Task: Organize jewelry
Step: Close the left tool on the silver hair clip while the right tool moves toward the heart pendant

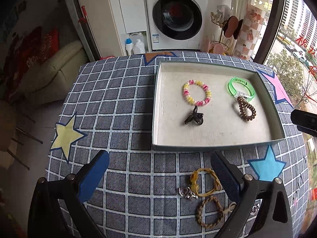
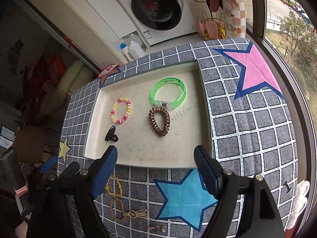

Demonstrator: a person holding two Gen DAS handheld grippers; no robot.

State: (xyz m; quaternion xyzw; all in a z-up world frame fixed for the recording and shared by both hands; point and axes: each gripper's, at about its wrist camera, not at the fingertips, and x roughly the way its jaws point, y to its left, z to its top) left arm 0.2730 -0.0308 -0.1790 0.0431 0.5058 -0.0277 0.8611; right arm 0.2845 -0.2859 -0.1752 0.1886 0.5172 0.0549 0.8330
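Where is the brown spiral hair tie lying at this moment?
The brown spiral hair tie lies inside the shallow tray, on its right-hand half in both views, just in front of the green bangle and right of the black hair claw.

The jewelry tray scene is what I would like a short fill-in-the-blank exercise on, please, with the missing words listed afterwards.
1. Inside the tray lie ____ items.
2. The brown coil hair tie lies right beside the ____ bangle.
3. The yellow cord necklace lies on the checked cloth, ____ the tray.
4. The black claw clip lies nearest the pink-and-____ coil bracelet.

Missing words: four; green; outside; yellow
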